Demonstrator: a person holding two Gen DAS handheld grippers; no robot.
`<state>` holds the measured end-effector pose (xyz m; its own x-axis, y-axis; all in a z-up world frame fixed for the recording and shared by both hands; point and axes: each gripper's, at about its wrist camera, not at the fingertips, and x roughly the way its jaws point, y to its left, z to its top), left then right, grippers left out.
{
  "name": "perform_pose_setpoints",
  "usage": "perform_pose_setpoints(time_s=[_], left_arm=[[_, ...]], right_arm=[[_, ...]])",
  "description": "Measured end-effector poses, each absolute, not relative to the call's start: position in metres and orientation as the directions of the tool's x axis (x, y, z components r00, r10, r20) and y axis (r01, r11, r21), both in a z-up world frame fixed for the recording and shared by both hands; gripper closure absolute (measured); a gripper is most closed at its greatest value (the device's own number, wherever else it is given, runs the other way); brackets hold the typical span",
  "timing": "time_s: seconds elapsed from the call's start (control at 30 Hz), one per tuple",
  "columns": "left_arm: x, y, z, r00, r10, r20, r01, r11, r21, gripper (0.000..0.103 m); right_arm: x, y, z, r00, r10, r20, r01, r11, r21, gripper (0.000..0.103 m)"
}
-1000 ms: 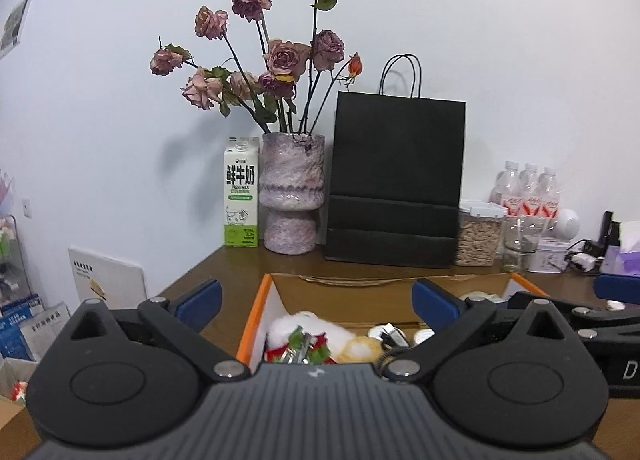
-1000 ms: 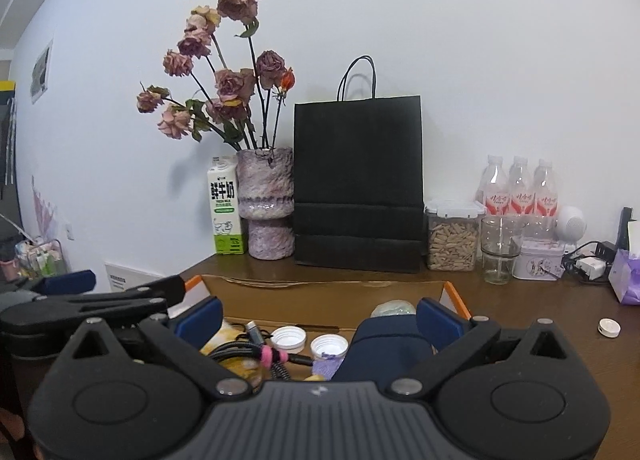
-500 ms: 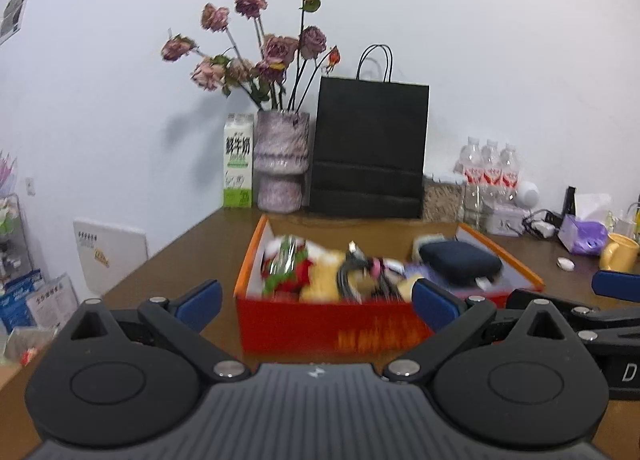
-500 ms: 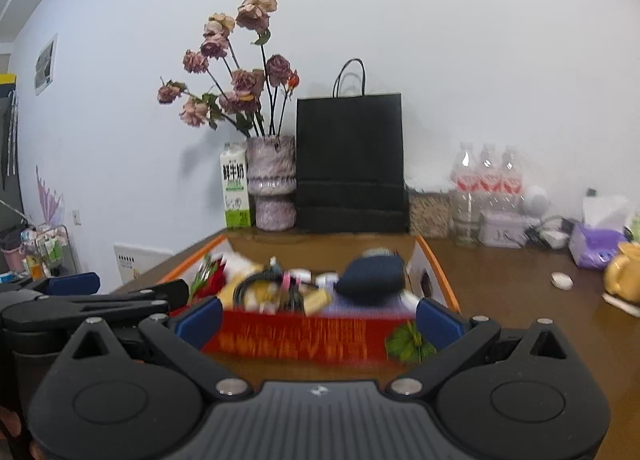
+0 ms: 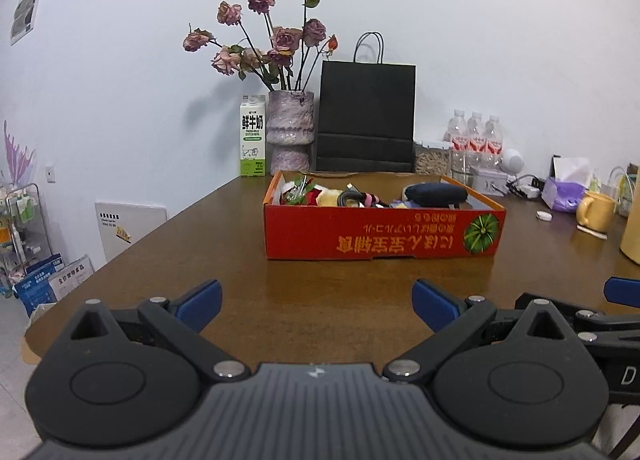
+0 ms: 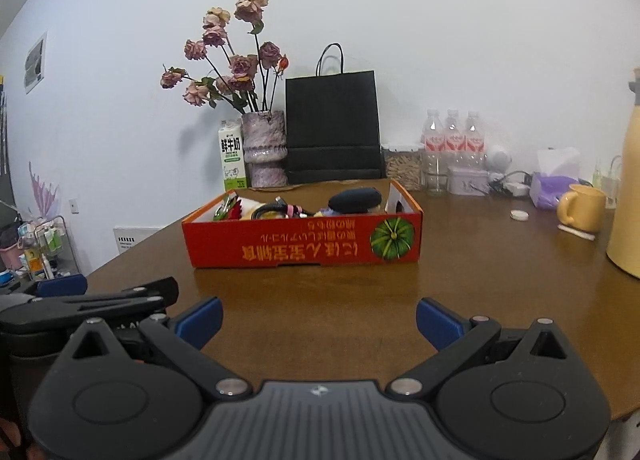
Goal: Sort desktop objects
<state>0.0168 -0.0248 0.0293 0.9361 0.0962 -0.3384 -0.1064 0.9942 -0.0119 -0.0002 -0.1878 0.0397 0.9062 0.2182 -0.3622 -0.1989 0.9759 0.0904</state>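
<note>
Both tools hung released and empty above the near edge of the brown surface (image 5: 200, 244): the left hand-held gripper (image 5: 316, 300) and the right hand-held gripper (image 6: 319, 318), jaws spread wide. The red box (image 5: 380, 236) sat well ahead mid-surface, loaded with a dark pouch (image 5: 436, 193), cables and a plush toy. Sorting looked finished or paused; any next move would call for reaching toward the stray white cap (image 6: 519, 214) near the yellow mug (image 6: 582, 207). A vase of roses (image 5: 290, 127) and black bag (image 5: 366, 115) lined the white wall.
</note>
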Motion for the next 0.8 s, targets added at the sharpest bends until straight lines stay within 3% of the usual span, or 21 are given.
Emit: perform_pose_setpoints(time_s=[0.8], left_arm=[[0.0119, -0.0219, 0.0276, 0.928, 0.094, -0.359, -0.105, 0.994, -0.010, 0.000]], right_arm=[[-0.0035, -0.1859, 0.0384, 0.892, 0.239, -0.384, -0.213, 0.971, 0.109, 0.000]])
